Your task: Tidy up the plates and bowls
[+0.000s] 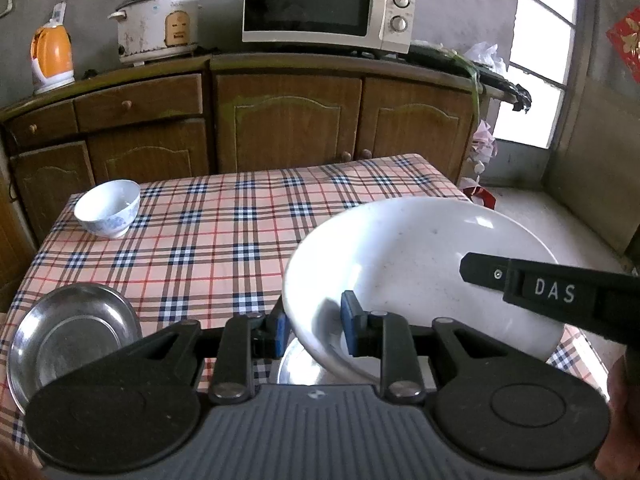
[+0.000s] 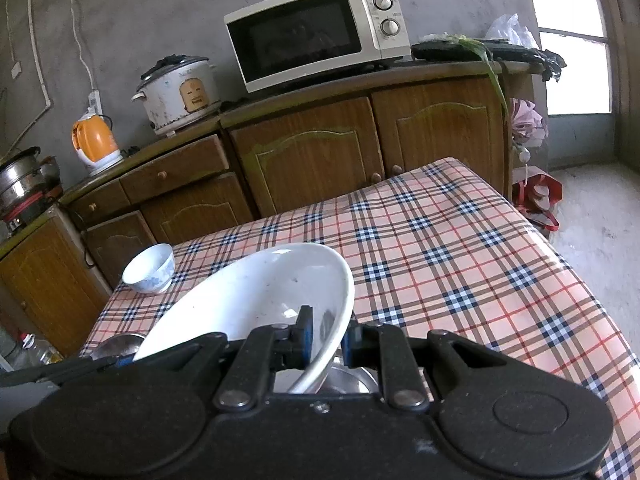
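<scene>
- Looking along my left gripper, I see its blue pads pinching the near rim of the white plate, one pad outside the rim and one inside the dish.
- I hold the white plate tilted above the checked tablecloth, over a steel dish that shows just beneath its lower edge.
- My right gripper's arm reaches in from the right across the plate's face; its tips are not visible from here.
- A steel bowl sits on the cloth to the left of my left gripper, and a small white bowl stands well apart near the far left corner of the table.
- From the right wrist, my right gripper is clamped on the same white plate, its rim running between the two blue pads.
- There the plate slopes up and away to the left, with the steel dish under its low edge and the small white bowl beyond it.
- Behind the table stand brown cabinets carrying a microwave, a rice cooker and an orange kettle.
</scene>
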`<state>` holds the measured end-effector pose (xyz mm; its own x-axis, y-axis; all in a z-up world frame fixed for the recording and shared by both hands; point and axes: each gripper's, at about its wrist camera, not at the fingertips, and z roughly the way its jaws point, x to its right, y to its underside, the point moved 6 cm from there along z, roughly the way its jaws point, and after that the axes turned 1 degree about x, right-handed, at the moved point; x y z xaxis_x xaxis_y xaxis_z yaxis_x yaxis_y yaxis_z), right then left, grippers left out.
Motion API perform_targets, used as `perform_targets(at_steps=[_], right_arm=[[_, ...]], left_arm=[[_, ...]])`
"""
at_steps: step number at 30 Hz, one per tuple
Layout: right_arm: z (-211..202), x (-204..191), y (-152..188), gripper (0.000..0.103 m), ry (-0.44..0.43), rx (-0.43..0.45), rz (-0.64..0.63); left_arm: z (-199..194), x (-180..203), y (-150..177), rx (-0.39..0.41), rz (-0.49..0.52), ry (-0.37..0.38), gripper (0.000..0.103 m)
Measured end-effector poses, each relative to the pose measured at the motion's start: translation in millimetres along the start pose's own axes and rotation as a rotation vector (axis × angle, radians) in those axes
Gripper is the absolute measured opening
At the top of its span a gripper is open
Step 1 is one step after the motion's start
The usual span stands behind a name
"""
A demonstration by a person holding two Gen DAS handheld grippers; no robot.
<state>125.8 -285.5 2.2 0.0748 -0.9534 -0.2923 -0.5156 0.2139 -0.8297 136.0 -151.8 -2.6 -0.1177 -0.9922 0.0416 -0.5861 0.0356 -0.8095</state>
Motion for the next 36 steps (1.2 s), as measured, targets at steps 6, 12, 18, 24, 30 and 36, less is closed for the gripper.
perform_targets(at_steps=[6,12,18,24,30,36], right_arm=[[0.1,2.1,3.3,0.02,0.001,-0.009,0.003],[1.2,3.7,7.1,0.02,0.004,-0.018,0.006],[3.0,6.0,13.6,0.02,0.008,-0.032,0.007],[5.4,8.5,18.7,0.02,0.012,-0.046,0.009],[8.6,11.0,23.9,0.02,0.016,-0.062,0.015],[14.5,13.5,30.7,0.02,0.016,-0.084,0.022]], left_arm=[[0.7,0.9,3.3,-0.008,0.003,0.002,0.026],[1.3,1.5,6.1,-0.017,0.007,0.001,0.026],[2.9,1.9,10.6,-0.034,0.01,0.004,0.026],[5.6,1.9,14.9,-0.048,0.015,0.008,0.026],[8.6,3.2,19.3,-0.063,0.025,0.009,0.026],[13.2,2.4,24.1,-0.084,0.028,0.007,0.026]])
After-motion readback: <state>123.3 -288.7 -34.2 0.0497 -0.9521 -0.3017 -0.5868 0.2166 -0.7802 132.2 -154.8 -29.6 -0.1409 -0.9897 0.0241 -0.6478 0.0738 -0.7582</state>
